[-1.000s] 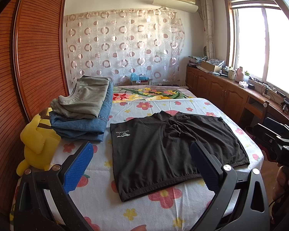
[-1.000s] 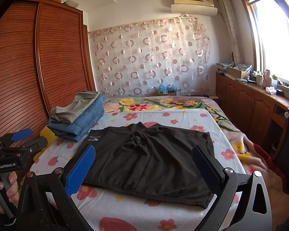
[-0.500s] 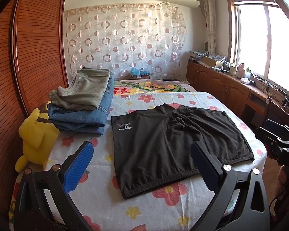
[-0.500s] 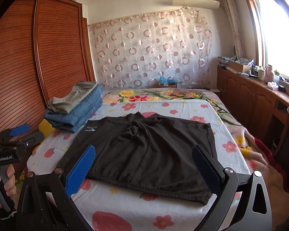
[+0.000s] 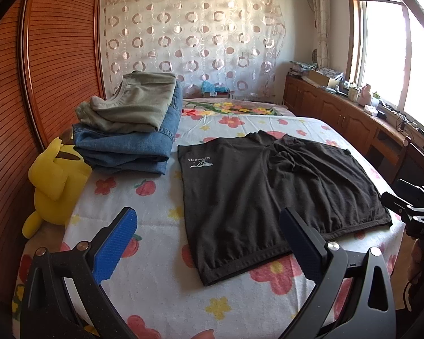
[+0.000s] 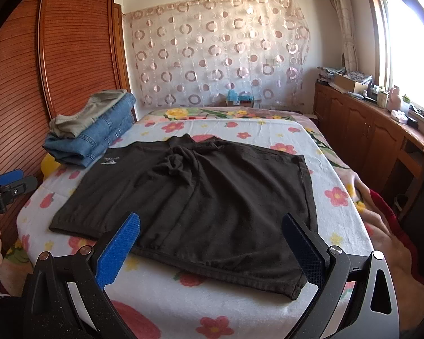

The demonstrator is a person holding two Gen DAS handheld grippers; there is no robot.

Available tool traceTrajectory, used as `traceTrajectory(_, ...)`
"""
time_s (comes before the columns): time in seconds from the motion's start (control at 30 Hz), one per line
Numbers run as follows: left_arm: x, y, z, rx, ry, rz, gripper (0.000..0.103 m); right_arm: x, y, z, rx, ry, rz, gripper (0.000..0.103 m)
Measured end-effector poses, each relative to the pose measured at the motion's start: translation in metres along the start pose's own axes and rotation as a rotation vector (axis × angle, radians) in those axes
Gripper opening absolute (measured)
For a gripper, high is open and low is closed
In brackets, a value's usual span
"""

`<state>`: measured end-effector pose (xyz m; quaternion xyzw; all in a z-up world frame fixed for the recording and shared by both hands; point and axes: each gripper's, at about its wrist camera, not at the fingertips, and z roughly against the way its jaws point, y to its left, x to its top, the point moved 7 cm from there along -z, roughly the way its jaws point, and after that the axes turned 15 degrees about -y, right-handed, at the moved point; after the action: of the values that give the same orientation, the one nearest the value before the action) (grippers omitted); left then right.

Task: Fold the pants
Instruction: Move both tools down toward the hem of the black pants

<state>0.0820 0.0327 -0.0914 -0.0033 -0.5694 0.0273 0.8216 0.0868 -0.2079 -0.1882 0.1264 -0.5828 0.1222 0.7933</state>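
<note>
Black shorts (image 5: 268, 192) (image 6: 200, 197) lie spread flat on the flowered bed sheet (image 5: 155, 282) (image 6: 169, 291), with a small white logo near one corner and bunched fabric at the middle of the far edge. My left gripper (image 5: 209, 231) hovers open above the near left hem, nothing between its blue pads. My right gripper (image 6: 212, 237) is open too, over the near right hem. Each gripper also shows at the edge of the other's view, held in a hand.
A stack of folded jeans (image 5: 127, 147) (image 6: 90, 141) with a folded olive garment (image 5: 132, 104) on top sits at the far left of the bed. A yellow plush toy (image 5: 53, 180) lies beside a wooden wardrobe (image 5: 42, 70). Wooden cabinets (image 6: 367, 135) run under the window on the right.
Both grippers have moved forward and a little lower toward the near hem of the shorts, which look larger now. Both stay open. The shorts have not moved.
</note>
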Motion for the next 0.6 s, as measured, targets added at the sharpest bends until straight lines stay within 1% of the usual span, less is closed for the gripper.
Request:
traceTrajectory(0.23, -0.012, 0.007, -0.009, 0.001, 0.031, 0.007, 0.101, -0.005, 0.001, -0.009, -0.007, 0.057, 0.021, 0.100)
traceTrajectory(0.37, -0.023, 0.011, -0.016, 0.002, 0.057, 0.010, 0.101, -0.011, 0.000, -0.016, -0.009, 0.108, 0.021, 0.100)
traceTrajectory(0.6, -0.041, 0.017, -0.026, -0.005, 0.103, 0.025, 0.101, -0.008, 0.001, -0.010, -0.016, 0.175, 0.028, 0.100)
